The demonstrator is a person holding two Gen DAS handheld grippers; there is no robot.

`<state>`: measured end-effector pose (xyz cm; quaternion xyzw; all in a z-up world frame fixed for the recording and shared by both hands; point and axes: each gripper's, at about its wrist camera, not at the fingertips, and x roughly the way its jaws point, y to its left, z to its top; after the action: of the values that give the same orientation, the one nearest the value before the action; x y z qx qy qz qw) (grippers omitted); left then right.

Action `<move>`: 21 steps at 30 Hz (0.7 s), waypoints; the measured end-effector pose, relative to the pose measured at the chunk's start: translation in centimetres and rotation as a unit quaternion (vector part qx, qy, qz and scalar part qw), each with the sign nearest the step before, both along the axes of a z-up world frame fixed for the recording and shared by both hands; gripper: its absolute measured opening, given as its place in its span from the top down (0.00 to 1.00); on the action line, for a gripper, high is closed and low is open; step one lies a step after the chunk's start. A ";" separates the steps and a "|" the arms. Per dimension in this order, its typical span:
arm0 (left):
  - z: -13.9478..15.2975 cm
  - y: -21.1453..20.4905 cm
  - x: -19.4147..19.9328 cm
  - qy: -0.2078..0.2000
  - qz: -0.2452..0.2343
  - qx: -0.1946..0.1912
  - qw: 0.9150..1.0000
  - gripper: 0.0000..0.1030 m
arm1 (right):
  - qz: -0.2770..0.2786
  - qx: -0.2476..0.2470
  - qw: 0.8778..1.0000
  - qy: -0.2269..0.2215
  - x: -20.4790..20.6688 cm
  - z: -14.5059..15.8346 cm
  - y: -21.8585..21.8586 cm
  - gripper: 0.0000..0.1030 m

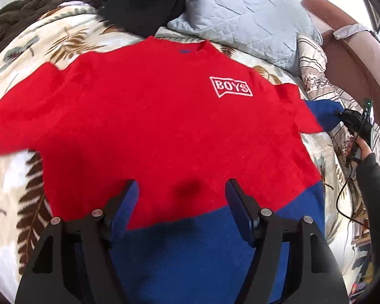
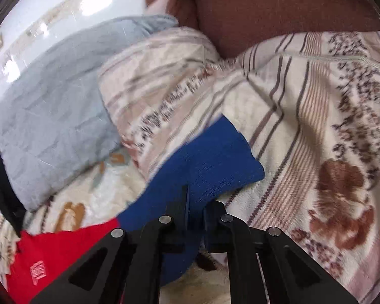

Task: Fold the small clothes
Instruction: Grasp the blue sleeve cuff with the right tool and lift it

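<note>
While the red sweater (image 1: 152, 116) lies flat on the bed (image 1: 10, 177), right gripper (image 2: 196, 200) pinches the blue cuff (image 2: 215, 157) at frame right; left gripper (image 1: 182, 190) hovers open over the hem. Next: fold sleeve inward.

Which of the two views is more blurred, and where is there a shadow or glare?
Right wrist view: blurred, the striped blanket smeared, glare at upper left. Left wrist view: sharper, soft only at the edges; a dark shadow lies on the red sweater between the left gripper fingers.
</note>
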<state>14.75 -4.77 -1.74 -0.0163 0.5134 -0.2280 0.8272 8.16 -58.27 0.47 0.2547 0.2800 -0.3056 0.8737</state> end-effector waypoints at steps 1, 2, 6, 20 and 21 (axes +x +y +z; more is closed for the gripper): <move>0.2 -0.1 0.3 -0.001 -0.002 -0.001 1.000 0.33 | 0.004 -0.005 1.000 -0.008 -0.2 0.6 0.4 0.92; 0.4 -0.2 0.8 -0.002 -0.004 -0.005 1.000 0.33 | 0.011 -0.010 1.000 -0.015 -0.5 1.2 1.0 0.92; 1.2 -0.8 2.9 -0.008 -0.009 -0.012 1.000 0.32 | 0.043 -0.032 0.998 -0.030 -1.0 3.5 3.9 0.92; -1.1 1.8 5.9 0.041 0.015 -0.033 0.998 0.31 | 0.150 -0.063 0.987 -0.003 2.5 3.7 17.3 0.92; -1.1 2.0 6.0 0.044 0.016 -0.039 0.998 0.31 | 0.156 -0.062 0.986 -0.001 2.7 3.5 18.0 0.92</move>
<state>20.71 -2.76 -2.79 -0.0665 0.5401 -0.2333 0.8059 10.87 -40.27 3.93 0.1532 0.2957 -0.1818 0.9252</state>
